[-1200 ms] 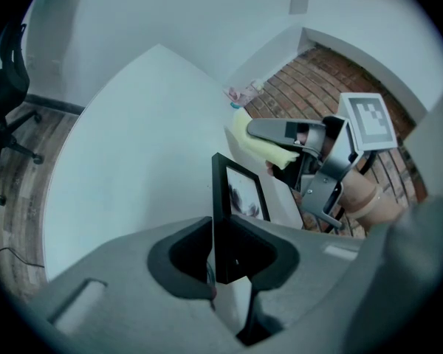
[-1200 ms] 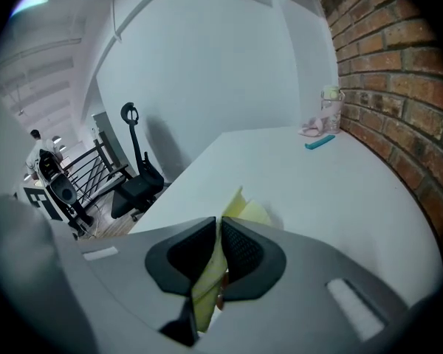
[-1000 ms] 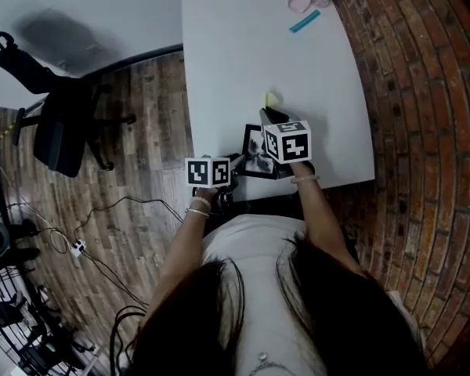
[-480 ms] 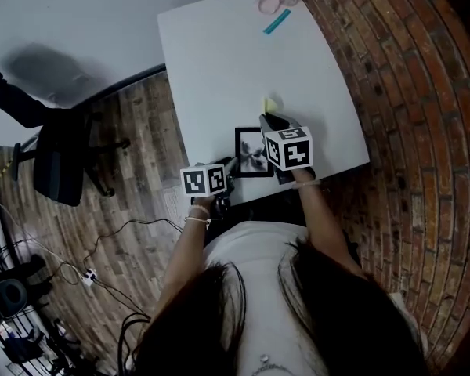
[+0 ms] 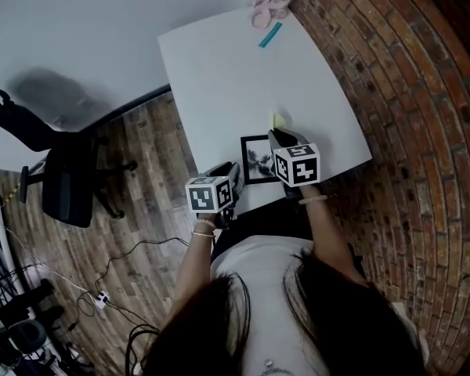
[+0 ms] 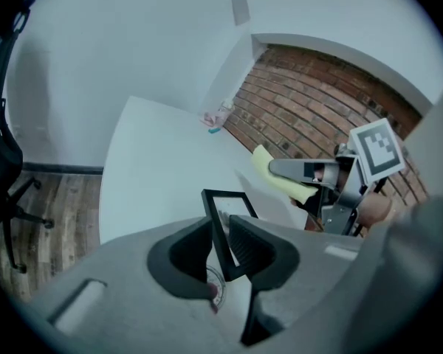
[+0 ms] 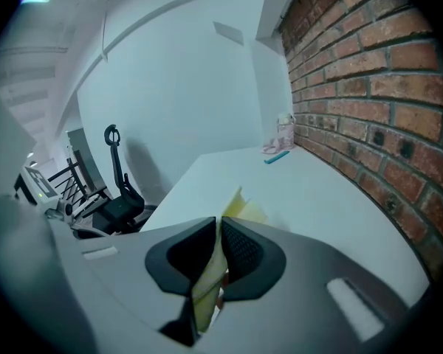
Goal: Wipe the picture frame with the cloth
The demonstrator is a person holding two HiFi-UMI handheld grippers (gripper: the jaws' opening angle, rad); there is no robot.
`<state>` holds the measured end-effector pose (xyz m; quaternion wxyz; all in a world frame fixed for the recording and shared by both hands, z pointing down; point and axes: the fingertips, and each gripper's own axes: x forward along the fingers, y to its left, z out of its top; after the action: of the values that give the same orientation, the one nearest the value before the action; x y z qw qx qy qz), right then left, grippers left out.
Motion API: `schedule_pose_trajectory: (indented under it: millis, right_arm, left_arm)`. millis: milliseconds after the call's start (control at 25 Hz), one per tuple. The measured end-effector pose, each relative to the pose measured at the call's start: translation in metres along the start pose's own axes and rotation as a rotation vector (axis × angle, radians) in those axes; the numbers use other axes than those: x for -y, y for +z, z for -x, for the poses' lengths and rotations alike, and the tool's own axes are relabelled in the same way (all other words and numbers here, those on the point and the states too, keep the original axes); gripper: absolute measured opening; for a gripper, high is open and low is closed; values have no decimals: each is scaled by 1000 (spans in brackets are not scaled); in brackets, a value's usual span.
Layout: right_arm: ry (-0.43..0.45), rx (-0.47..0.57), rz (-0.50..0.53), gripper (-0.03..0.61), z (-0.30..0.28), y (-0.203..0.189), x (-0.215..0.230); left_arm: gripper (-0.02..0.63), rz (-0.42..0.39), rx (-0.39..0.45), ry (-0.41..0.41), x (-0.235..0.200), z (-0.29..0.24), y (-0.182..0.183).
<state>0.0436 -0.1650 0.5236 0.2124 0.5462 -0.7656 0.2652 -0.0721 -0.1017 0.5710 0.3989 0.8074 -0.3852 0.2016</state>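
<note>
Left tongs (image 5: 235,169) are clamped onto the left edge of the small black-rimmed picture frame (image 5: 257,159). In the left gripper view the frame (image 6: 232,206) runs right between the two pads of the tongs (image 6: 220,231), with only the rim's thickness between them. The frame sits at the near edge of the white square worktop (image 5: 235,69), close to the person. It looks tipped up rather than lying flat, but I can't tell if its lower edge touches the worktop.

Right tongs (image 5: 279,136) are pinched closed on the pale yellow cloth (image 5: 279,120). In the right gripper view the cloth (image 7: 242,206) is squeezed between the pads of the tongs (image 7: 220,234), sticking out past the tips and hanging down below. From the left side you can see the right tongs (image 6: 275,169) just beside the frame's right side, with the cloth (image 6: 264,159) poking out of the front. Can't tell if the cloth is touching the frame.

Way over at the far corner of the worktop there's a pink item (image 5: 261,12) and a little teal strip (image 5: 270,34), well apart from all this. A brick wall (image 5: 392,92) runs along the right, and a black office chair (image 5: 63,178) stands on the wooden floor (image 5: 149,131) to the left.
</note>
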Motion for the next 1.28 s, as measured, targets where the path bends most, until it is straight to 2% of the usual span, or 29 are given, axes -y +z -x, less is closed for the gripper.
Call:
schedule_pose_trajectory:
  millis: [320, 640, 960, 1280]
  right_arm:
    - [-54, 78, -35, 31, 32, 0, -8]
    - [-73, 204, -21, 31, 79, 15, -13]
    - [-32, 338, -66, 31, 123, 45, -11]
    - [6, 449, 4, 31, 178, 67, -8]
  left_arm:
    - [77, -110, 87, 1, 9, 33, 21]
    - [71, -223, 206, 9, 31, 69, 55]
    - [71, -303, 317, -13, 73, 95, 92]
    - [71, -355, 452, 5, 129, 122, 117]
